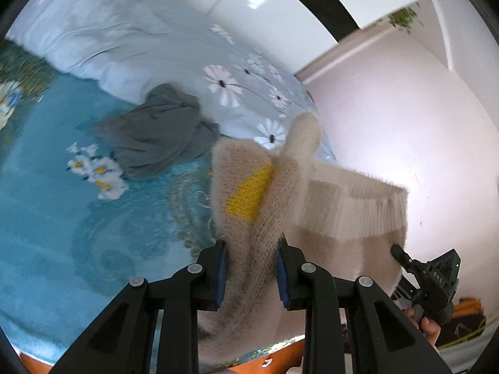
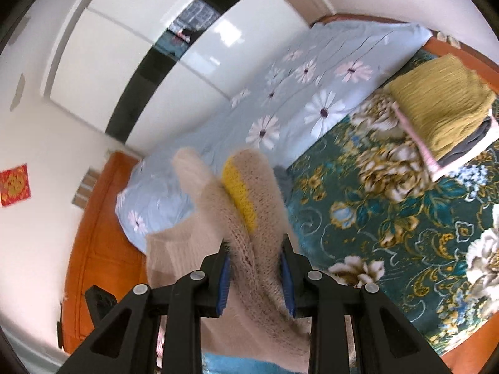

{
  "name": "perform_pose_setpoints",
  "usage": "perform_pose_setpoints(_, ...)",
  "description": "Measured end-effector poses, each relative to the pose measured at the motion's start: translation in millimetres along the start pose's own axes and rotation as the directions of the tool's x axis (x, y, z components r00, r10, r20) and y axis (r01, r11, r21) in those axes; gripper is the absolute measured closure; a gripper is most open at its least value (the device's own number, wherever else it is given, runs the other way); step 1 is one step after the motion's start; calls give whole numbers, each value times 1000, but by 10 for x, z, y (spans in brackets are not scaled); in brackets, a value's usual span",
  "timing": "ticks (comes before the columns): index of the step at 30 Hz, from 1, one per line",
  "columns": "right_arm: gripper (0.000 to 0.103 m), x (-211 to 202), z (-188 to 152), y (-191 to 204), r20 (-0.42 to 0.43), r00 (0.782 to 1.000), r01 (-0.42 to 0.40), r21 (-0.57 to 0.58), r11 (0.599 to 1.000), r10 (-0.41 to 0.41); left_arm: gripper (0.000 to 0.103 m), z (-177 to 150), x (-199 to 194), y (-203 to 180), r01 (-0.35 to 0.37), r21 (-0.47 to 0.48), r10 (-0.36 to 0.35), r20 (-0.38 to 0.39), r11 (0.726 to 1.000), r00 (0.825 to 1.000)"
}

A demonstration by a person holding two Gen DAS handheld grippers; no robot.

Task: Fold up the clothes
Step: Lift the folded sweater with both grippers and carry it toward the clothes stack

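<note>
- The left gripper (image 1: 252, 268) is clamped on a bunched fold of the fuzzy beige knit sweater with a yellow patch (image 1: 246, 193), lifted above the bed; the right gripper (image 2: 255, 271) pinches another fold of it the same way.
- The bed's teal floral blanket (image 1: 62, 218) lies flat and bare beneath the left gripper, giving broad room; its orange wooden frame edge (image 1: 274, 357) shows just under the sweater.
- A pale blue daisy-print duvet (image 1: 124, 40) is heaped along the far side by the white wardrobe (image 2: 131, 62).
- A crumpled grey garment (image 1: 159, 131) rests against the duvet's edge.
- A folded olive-yellow knit stack (image 2: 443, 112) sits near the frame.
</note>
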State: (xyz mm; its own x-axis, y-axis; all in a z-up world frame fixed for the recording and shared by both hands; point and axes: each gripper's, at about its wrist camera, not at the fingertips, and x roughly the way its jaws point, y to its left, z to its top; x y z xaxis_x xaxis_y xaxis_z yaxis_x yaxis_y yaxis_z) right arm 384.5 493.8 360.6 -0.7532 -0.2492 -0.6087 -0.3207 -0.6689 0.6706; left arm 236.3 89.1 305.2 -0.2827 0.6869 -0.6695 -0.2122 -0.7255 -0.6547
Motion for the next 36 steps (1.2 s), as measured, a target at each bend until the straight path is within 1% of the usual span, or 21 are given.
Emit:
perform_pose_setpoints(3,74,-158,92,-169,32,999,-10,21,1000,10,76,68,147,-242,5,37,-4,-4,999,1000)
perform_pose_setpoints(5,74,-257,171,-351,50,999,-20,39,999,18,76,83,287,-431,10,60,-9,-8,998,1000)
perform_pose_setpoints(9,74,-393,410,-771,57,998,-25,63,998,22,76,41,703,-884,-4,95,6,-28,995,1000)
perform_pose_setpoints(11,74,-453,650,-1057,40,999,-25,62,998,23,76,10,916,-1108,-14,104,17,-25,994,1000)
perform_pose_setpoints(14,74,-544,1010,-1487,14,1000,-25,60,998,25,76,-67,1350,-1520,-25,77,26,-7,997,1000)
perform_pose_setpoints(20,74,-725,1730,-2346,-38,999,-26,57,998,28,77,-247,2186,-2325,-55,41,57,-69,998,996)
perform_pose_setpoints(22,74,-781,1960,-2615,-52,998,-27,56,998,30,77,-308,2469,-2583,-68,47,72,-93,997,993)
perform_pose_setpoints(25,74,-829,2244,-2948,-47,998,-33,69,997,36,77,-285,2783,-2901,-93,69,101,-126,993,987)
perform_pose_setpoints(28,74,-841,2459,-3218,-39,998,-40,101,994,44,77,-231,3074,-3207,-109,95,123,-151,989,981)
perform_pose_setpoints(36,74,-768,3059,-3816,-28,999,-38,159,987,42,77,74,3805,-3704,-131,119,156,-226,984,962)
